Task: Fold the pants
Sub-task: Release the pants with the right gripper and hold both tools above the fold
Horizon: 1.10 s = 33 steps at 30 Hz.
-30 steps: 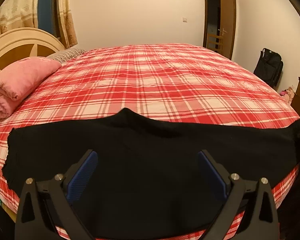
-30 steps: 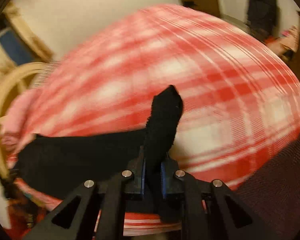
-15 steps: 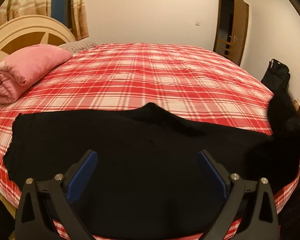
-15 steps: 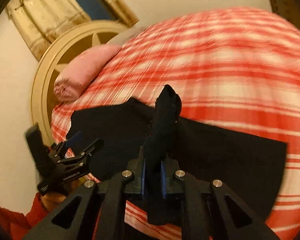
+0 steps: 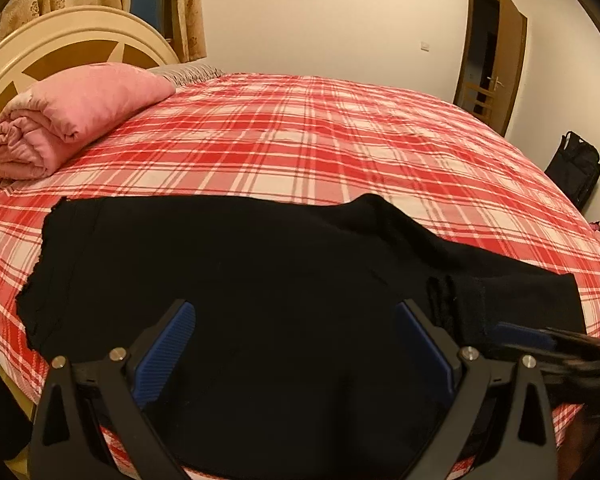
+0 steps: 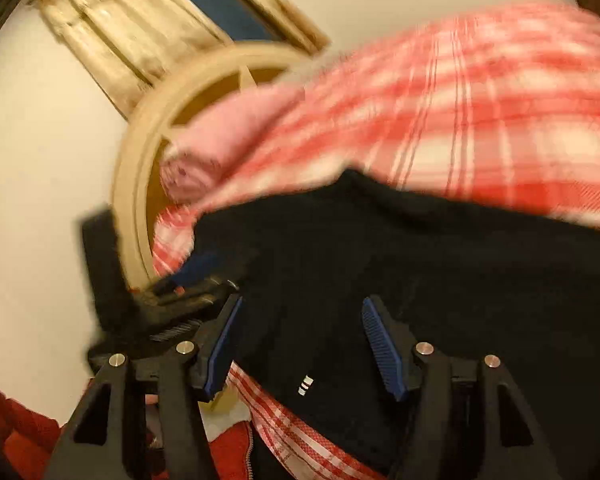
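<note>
The black pants point(image 5: 260, 288) lie spread across the near edge of the bed point(image 5: 320, 140), on its red-and-white plaid sheet, with one end doubled back over the rest so a thicker hem sits on top toward the side away from the headboard point(image 5: 60, 40). A small peak of cloth rises along the pants' far edge. The left gripper point(image 5: 296, 344) hovers over the middle of the pants, its blue-padded fingers point(image 5: 168, 344) spread wide with only flat cloth showing between them; they grip nothing. The right gripper point(image 6: 300, 344) hangs just beside it, over the folded end, and its fingers point(image 6: 380, 344) are parting at this moment, the cloth lying loose beneath them rather than pinched (a small white tag shows on the fabric there). From the left view its fingers are just visible at the pants' folded end. A rolled pink blanket point(image 5: 72, 116) rests against the headboard, well apart from the pants. Beyond the bed, a brown door point(image 5: 508, 56) stands open.
</note>
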Motion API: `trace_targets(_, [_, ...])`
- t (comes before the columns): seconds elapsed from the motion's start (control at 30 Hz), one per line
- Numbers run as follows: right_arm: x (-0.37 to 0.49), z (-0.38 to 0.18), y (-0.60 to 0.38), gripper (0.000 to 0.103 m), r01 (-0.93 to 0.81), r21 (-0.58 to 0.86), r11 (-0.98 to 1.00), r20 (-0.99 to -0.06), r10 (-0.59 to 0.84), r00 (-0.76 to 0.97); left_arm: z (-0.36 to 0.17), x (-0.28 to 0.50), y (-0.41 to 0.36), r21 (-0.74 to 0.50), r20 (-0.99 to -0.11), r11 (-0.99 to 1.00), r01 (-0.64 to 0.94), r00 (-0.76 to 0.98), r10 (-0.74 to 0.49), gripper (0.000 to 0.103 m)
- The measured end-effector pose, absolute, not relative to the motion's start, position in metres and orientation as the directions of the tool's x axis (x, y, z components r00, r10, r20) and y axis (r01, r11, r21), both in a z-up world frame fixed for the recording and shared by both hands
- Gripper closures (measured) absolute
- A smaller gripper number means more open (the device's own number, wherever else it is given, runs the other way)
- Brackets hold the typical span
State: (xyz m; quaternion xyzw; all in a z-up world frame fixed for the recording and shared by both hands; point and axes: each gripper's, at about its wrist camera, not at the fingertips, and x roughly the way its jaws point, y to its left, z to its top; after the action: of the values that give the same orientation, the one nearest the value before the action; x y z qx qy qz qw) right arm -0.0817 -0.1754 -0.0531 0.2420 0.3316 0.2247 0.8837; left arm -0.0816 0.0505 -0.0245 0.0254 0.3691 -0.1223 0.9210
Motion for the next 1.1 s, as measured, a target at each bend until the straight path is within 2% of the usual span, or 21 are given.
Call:
trace_targets(0.07, [-0.094, -0.045, -0.195, 0.07, -0.163, 0.469, 0.868, -0.54, 0.428, 0.725, -0.023, -0.082, 0.047, -0.044, -0.683, 0.965, 0.257, 0.698, -0.217, 0.001])
trace_targets(0.1, [-0.099, -0.044, -0.203, 0.076, -0.106, 0.392, 0.914, -0.585, 0.337, 0.738, -0.022, -0.082, 0.042, -0.043, -0.679, 0.962, 0.271, 0.698, -0.227, 0.001])
trace_targets(0.13, [-0.104, -0.046, -0.213, 0.076, -0.035, 0.3, 0.953, -0.629, 0.225, 0.744, -0.021, -0.082, 0.039, -0.041, -0.677, 0.959, 0.28, 0.698, -0.233, 0.001])
trace_targets(0.27, [-0.114, -0.057, -0.248, 0.076, 0.16, 0.12, 0.98, -0.689, -0.034, 0.724, -0.015, -0.085, 0.009, -0.054, -0.665, 0.931, 0.362, 0.682, -0.304, 0.001])
trace_targets(0.37, [-0.11, -0.072, -0.268, 0.076, 0.268, 0.037, 0.963, -0.717, -0.162, 0.678, -0.013, -0.091, -0.02, -0.053, -0.66, 0.903, 0.426, 0.664, -0.352, 0.001])
trace_targets(0.47, [-0.099, -0.092, -0.282, 0.076, 0.317, 0.029, 0.948, -0.748, -0.189, 0.636, -0.018, -0.1, -0.051, -0.036, -0.663, 0.872, 0.488, 0.641, -0.386, 0.001])
trace_targets(0.7, [-0.096, -0.098, -0.271, 0.076, 0.351, -0.055, 0.935, -0.702, -0.287, 0.652, -0.056, -0.104, -0.085, 0.06, -0.737, 0.864, 0.499, 0.606, -0.299, 0.002])
trace_targets(1.1, [-0.086, -0.091, -0.271, 0.075, 0.378, -0.069, 0.923, -0.747, -0.299, 0.593, -0.064, -0.104, -0.084, 0.018, -0.756, 0.887, 0.461, 0.586, -0.29, 0.0])
